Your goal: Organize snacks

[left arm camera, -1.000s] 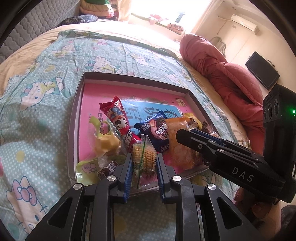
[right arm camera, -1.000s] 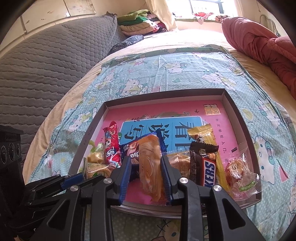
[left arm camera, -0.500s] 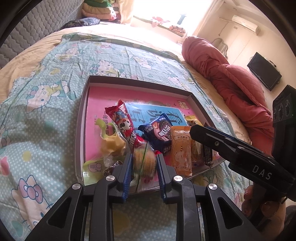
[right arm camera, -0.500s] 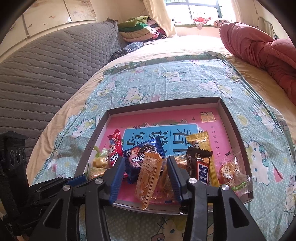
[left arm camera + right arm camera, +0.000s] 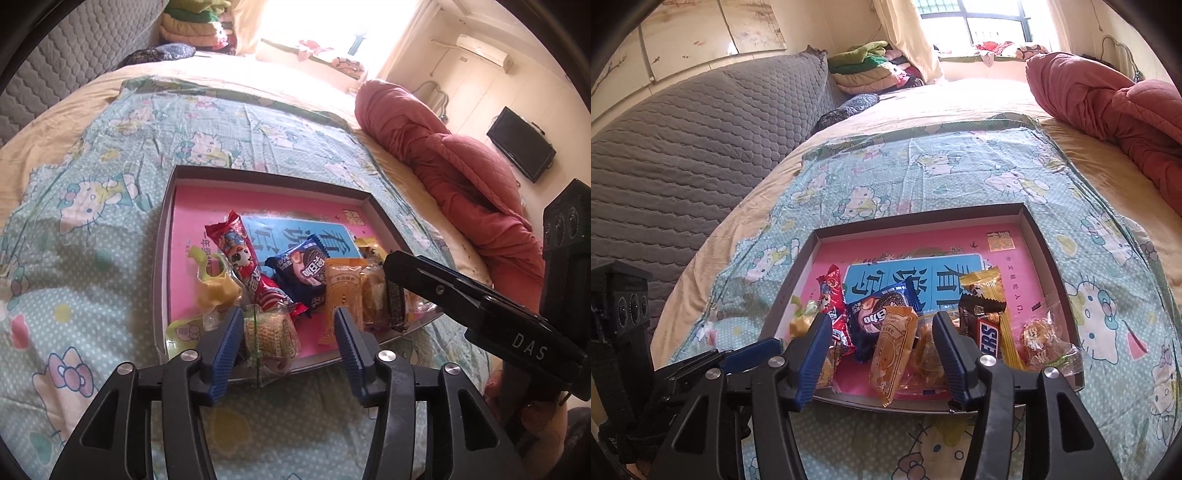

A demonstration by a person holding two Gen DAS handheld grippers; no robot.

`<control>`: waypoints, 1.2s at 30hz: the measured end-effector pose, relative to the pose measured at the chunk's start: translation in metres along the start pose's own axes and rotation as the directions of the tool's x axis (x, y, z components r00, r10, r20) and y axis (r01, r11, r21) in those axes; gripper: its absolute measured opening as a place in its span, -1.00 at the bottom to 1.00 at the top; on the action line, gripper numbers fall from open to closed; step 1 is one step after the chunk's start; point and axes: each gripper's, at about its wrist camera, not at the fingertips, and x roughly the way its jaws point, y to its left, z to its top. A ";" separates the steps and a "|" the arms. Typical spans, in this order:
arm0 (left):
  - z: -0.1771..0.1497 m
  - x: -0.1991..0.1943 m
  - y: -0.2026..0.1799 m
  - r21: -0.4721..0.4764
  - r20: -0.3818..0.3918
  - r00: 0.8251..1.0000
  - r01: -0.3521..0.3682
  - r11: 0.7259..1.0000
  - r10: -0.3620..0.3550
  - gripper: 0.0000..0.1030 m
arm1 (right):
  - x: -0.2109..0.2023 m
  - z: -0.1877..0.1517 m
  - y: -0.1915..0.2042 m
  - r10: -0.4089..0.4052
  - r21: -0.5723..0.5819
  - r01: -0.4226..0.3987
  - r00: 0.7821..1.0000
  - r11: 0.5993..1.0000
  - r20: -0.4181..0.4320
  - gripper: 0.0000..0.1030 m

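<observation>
On the bed's cartoon sheet (image 5: 960, 177), I have both grippers at the tray's (image 5: 1049, 251) near rim. Left gripper (image 5: 286, 339) and right gripper (image 5: 882, 350) jaws are opening, corn packet (image 5: 271, 332) and orange packet (image 5: 892, 354) released inside. I should back out straight, without snagging wrappers.

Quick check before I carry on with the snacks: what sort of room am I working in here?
Almost certainly a bedroom: the snack tray sits on a bed's cartoon-cat sheet, with a red quilt bundled alongside and folded bedding by the window.
</observation>
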 end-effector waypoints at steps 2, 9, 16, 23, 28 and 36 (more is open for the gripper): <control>0.000 -0.007 -0.002 0.000 0.014 1.000 -0.007 1.000 0.007 0.17 | -0.007 0.001 -0.001 -0.008 0.001 0.008 1.000 1.000 0.019 0.19; -0.001 -0.034 -0.004 -0.032 0.072 0.996 -0.043 0.999 0.045 0.42 | -0.033 0.005 -0.003 -0.046 -0.019 0.048 0.995 0.999 0.091 0.35; -0.010 -0.057 -0.016 -0.011 0.100 0.990 -0.100 0.995 0.100 0.54 | -0.056 -0.003 -0.015 -0.072 0.005 0.072 0.988 0.997 0.138 0.51; -0.020 -0.074 -0.033 0.008 0.118 0.978 -0.173 0.985 0.170 0.55 | -0.080 -0.021 -0.008 -0.085 -0.049 0.094 0.983 0.994 0.164 0.71; -0.035 -0.078 -0.040 0.023 0.090 0.973 -0.216 0.976 0.213 0.56 | -0.095 -0.036 -0.006 -0.080 -0.058 0.091 0.984 0.994 0.162 0.93; -0.062 -0.077 -0.041 0.025 0.017 0.964 -0.266 0.964 0.265 0.56 | -0.096 -0.062 -0.005 -0.103 -0.074 0.111 0.989 0.991 0.102 0.95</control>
